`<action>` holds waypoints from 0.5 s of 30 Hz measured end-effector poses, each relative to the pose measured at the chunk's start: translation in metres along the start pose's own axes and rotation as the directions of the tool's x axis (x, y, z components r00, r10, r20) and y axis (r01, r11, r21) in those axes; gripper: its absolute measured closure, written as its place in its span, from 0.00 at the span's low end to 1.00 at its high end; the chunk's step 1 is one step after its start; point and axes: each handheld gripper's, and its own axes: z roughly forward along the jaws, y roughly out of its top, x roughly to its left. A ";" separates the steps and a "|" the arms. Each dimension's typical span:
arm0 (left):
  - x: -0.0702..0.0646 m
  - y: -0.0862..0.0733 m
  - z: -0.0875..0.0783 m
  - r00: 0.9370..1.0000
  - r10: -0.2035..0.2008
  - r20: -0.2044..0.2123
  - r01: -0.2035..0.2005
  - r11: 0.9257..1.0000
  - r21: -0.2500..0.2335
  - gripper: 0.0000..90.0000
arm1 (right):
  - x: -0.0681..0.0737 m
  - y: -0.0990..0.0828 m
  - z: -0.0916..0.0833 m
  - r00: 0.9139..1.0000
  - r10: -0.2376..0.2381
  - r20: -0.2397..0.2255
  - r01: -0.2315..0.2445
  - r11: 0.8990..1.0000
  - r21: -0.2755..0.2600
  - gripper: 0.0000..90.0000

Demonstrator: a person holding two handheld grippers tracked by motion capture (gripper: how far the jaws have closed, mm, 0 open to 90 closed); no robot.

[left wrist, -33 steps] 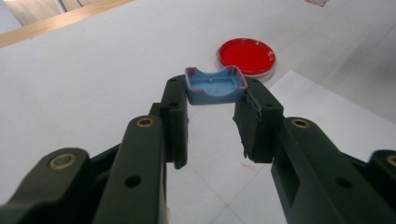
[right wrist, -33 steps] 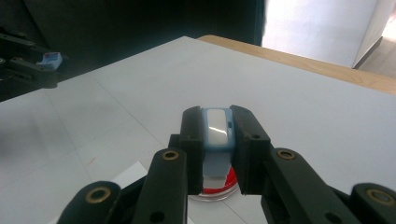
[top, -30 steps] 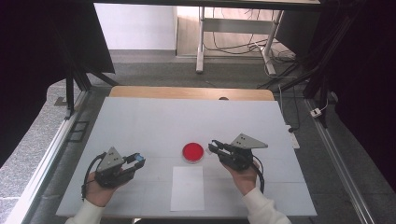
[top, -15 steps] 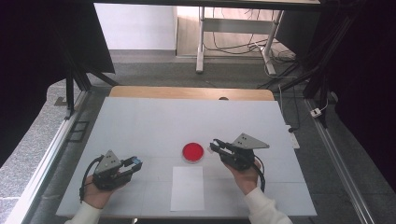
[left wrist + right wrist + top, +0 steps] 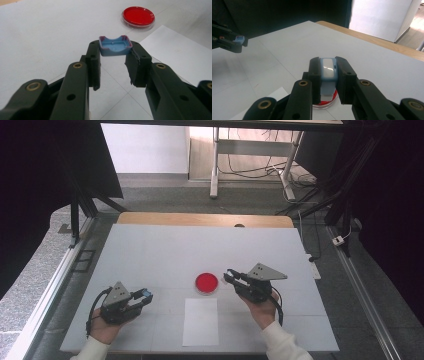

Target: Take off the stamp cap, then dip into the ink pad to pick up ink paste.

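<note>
White and mostly bare, the surface point(image 5: 150, 255) carries a red dish point(image 5: 206, 283) and a paper sheet point(image 5: 201, 321) just nearer us. Our left tongs point(image 5: 113, 53) grip a small blue tray piece point(image 5: 115, 45) at the left; our right tongs point(image 5: 328, 68) clamp a blue-and-white block point(image 5: 328, 68) beside the dish. Both pieces seem picked up; we judge joining or placing them remains.
</note>
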 end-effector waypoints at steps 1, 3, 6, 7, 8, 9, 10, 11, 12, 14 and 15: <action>0.000 0.000 0.000 1.000 0.000 -0.002 0.000 1.000 0.000 0.73 | 0.000 0.000 0.000 1.000 0.001 0.000 -0.001 1.000 0.001 0.83; 0.000 0.000 -0.001 1.000 0.000 -0.002 0.000 1.000 -0.002 0.73 | 0.000 0.001 0.002 1.000 -0.002 -0.002 0.002 1.000 0.001 0.83; -0.001 0.002 0.000 1.000 0.004 -0.002 -0.004 1.000 -0.004 0.73 | 0.002 0.002 0.004 1.000 -0.009 -0.007 0.009 1.000 0.005 0.83; -0.001 0.002 0.000 1.000 0.004 -0.001 -0.004 1.000 -0.004 0.73 | 0.001 0.003 0.005 1.000 -0.015 -0.008 0.015 1.000 0.004 0.83; -0.001 0.002 0.001 1.000 0.004 -0.002 -0.004 1.000 -0.003 0.73 | 0.001 0.003 0.006 1.000 -0.016 -0.011 0.016 1.000 0.004 0.83; -0.001 0.002 0.002 1.000 0.005 0.001 -0.005 1.000 -0.001 0.73 | 0.001 0.003 0.007 1.000 -0.015 -0.012 0.015 1.000 0.005 0.83; -0.001 0.002 0.002 1.000 0.005 0.002 -0.005 1.000 -0.001 0.73 | 0.001 0.003 0.007 1.000 -0.016 -0.011 0.017 1.000 0.010 0.83; -0.001 0.002 0.003 1.000 0.006 0.002 -0.006 1.000 0.000 0.73 | 0.001 0.003 0.008 1.000 -0.016 -0.011 0.016 1.000 0.009 0.83; -0.001 0.002 0.003 1.000 0.007 0.004 -0.007 1.000 0.002 0.73 | 0.000 0.003 0.009 1.000 -0.017 -0.011 0.018 1.000 0.013 0.83; -0.001 0.002 0.003 1.000 0.008 0.006 -0.008 1.000 0.002 0.73 | 0.000 0.002 0.012 1.000 -0.015 -0.011 0.015 1.000 0.017 0.83; -0.001 0.002 0.003 1.000 0.008 0.007 -0.008 1.000 0.001 0.73 | 0.000 0.002 0.013 1.000 -0.014 -0.012 0.014 1.000 0.020 0.83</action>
